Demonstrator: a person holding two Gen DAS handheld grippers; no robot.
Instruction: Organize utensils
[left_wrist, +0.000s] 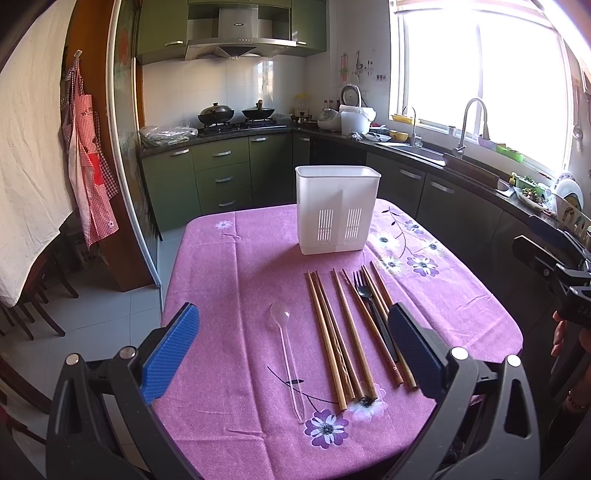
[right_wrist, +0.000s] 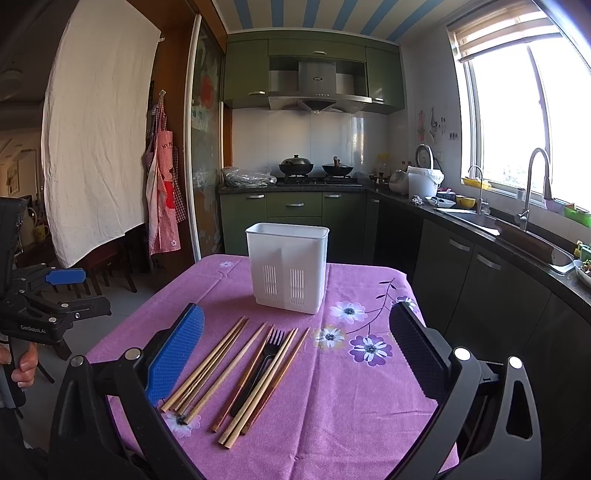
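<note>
1. The left tool (left_wrist: 293, 349) is held with its two fingers spread wide, gripping nothing.
2. The right tool (right_wrist: 295, 349) is likewise spread wide and bare.
3. A hand (right_wrist: 26, 363) grips the left tool's handle.

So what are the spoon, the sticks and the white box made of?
Spoon: looks like clear plastic; the pink cloth shows through it.
Sticks: probably wood or bamboo; matte tan and brown, some darker than others.
White box: seems to be smooth moulded plastic, slightly see-through, with slotted vents low on the front.
</note>
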